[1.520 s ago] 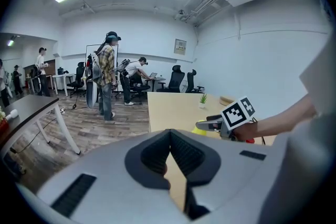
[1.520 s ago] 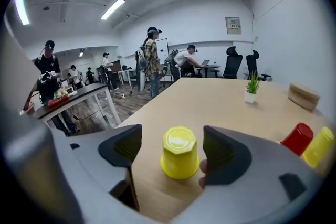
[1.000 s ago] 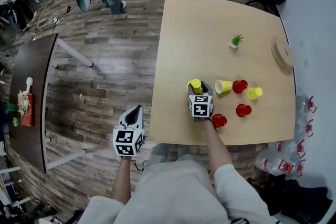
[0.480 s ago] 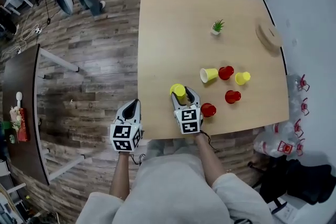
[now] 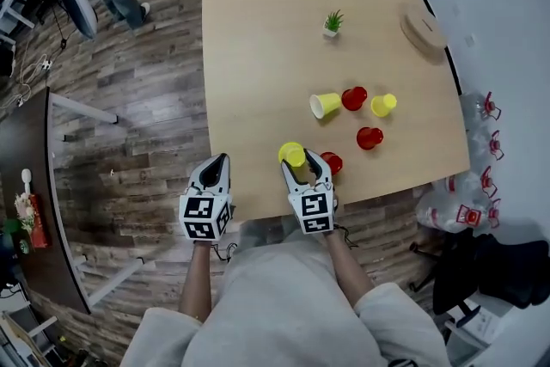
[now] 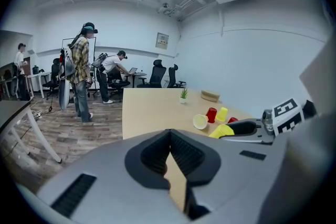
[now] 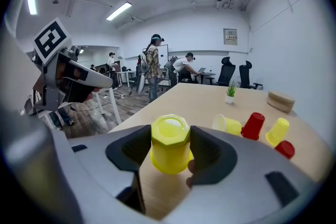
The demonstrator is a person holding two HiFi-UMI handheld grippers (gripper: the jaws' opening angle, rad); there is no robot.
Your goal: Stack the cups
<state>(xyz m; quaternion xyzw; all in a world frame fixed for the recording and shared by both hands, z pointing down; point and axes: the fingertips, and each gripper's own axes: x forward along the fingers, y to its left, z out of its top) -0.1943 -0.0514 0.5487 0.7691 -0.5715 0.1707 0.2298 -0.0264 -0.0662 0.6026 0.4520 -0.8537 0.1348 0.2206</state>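
Note:
My right gripper (image 5: pixel 299 161) is shut on an upside-down yellow cup (image 5: pixel 292 154), held off the table (image 5: pixel 258 56) near its front edge. In the right gripper view the cup (image 7: pixel 170 144) fills the gap between the jaws (image 7: pixel 169 139). A red cup (image 5: pixel 332 162) stands just right of that gripper. Further back are a yellow cup on its side (image 5: pixel 325 105), a red cup (image 5: pixel 353 98), a yellow cup (image 5: pixel 382 105) and another red cup (image 5: pixel 369 137). My left gripper (image 5: pixel 219 161) hangs over the floor beside the table's left edge, jaw tips together (image 6: pixel 169 134), holding nothing.
A small potted plant (image 5: pixel 332 21) and a round wooden disc (image 5: pixel 423 30) sit at the table's far side. A dark table (image 5: pixel 34 185) stands to the left, bags (image 5: pixel 464 211) lie on the floor at right, and people (image 6: pixel 81 71) and office chairs are at the back of the room.
My right gripper has pulled back toward the table's front edge with the yellow cup, lifting it. The left gripper has drifted right, closer to the table's edge.

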